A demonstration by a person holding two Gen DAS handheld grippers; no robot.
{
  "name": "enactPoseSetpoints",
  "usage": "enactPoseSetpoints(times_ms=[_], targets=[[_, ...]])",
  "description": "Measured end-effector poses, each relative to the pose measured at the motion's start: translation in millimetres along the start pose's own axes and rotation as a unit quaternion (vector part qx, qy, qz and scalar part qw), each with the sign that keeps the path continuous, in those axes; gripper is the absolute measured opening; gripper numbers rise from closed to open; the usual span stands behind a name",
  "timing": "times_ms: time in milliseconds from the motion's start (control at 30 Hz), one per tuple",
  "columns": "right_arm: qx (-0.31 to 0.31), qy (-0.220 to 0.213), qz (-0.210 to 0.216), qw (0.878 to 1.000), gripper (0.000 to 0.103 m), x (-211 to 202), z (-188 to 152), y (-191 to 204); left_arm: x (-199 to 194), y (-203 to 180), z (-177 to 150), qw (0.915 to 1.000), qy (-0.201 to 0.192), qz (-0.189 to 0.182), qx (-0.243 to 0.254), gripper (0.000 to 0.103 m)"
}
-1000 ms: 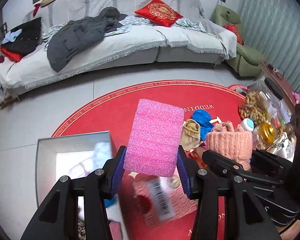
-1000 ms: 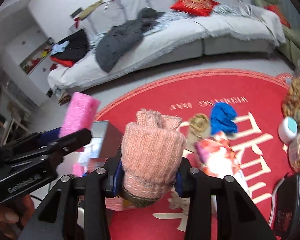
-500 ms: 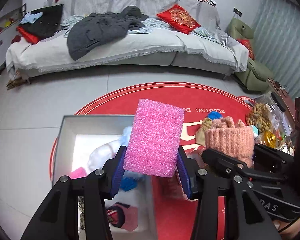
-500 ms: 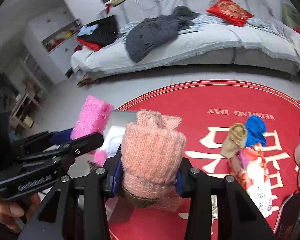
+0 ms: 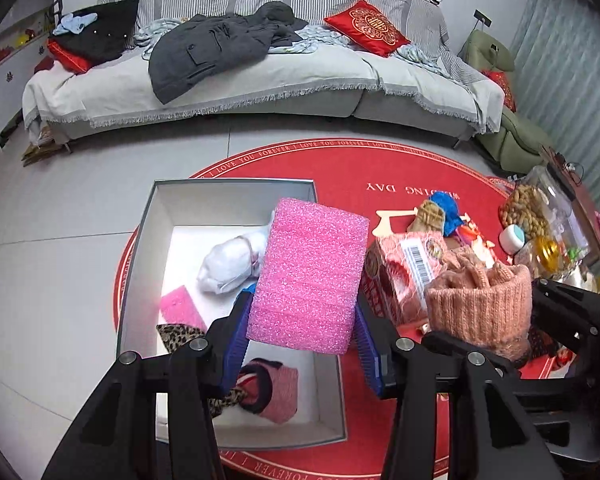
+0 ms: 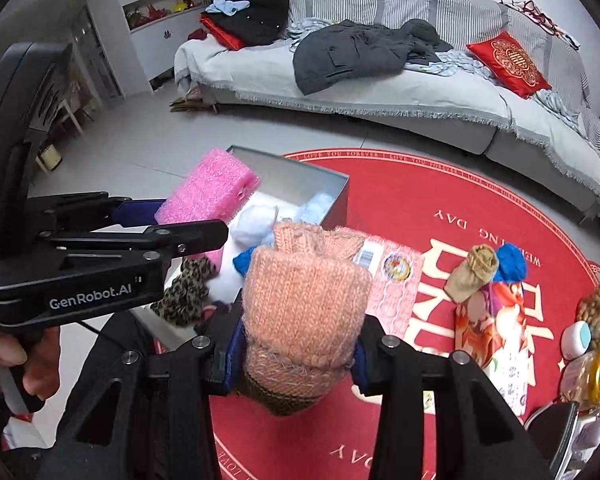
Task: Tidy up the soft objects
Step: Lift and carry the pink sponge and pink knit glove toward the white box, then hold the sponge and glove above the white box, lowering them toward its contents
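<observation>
The pink foam block (image 5: 310,276) is covering part of the grey box (image 5: 140,240) interior. The knitted item (image 6: 300,316) is hiding the right claw (image 6: 296,354) pads. Jar labels are remaining unreadable.

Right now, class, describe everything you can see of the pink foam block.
The pink foam block is a thick rectangular slab with a grainy, sparkly, spongy-looking surface and rounded edges. It stands tilted, pinched at its lower sides between the blue pads of the left gripper, held in the air above the open grey box. Nothing else touches it.
</observation>
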State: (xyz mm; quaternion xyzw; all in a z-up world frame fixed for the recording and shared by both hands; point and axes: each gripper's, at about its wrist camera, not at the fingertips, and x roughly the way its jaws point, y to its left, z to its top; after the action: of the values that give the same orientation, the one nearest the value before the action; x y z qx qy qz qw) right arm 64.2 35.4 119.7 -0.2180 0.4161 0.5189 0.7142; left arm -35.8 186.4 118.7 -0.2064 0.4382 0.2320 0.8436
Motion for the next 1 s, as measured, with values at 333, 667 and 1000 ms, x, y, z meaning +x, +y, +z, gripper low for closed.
enactPoseSetpoints(times_ms=[333, 667, 1000], targets=[[-0.026, 0.024, 0.031, 0.999, 0.046, 22.6, -4.2, 37.0, -10.0, 22.0, -24.0, 0.9992, -0.005, 0.040, 0.001, 0.049], [-0.059, 0.057, 0.051, 0.995, 0.046, 48.7, -16.1, 78.3, -2.6, 58.4, -56.5, 0.9975, 0.019, 0.061, -0.031, 0.049], [-0.062, 0.073, 0.044, 0.994, 0.046, 63.7, -22.6, 91.2, 11.2, 73.4, -70.8, 0.9961, 0.037, 0.071, -0.038, 0.049]])
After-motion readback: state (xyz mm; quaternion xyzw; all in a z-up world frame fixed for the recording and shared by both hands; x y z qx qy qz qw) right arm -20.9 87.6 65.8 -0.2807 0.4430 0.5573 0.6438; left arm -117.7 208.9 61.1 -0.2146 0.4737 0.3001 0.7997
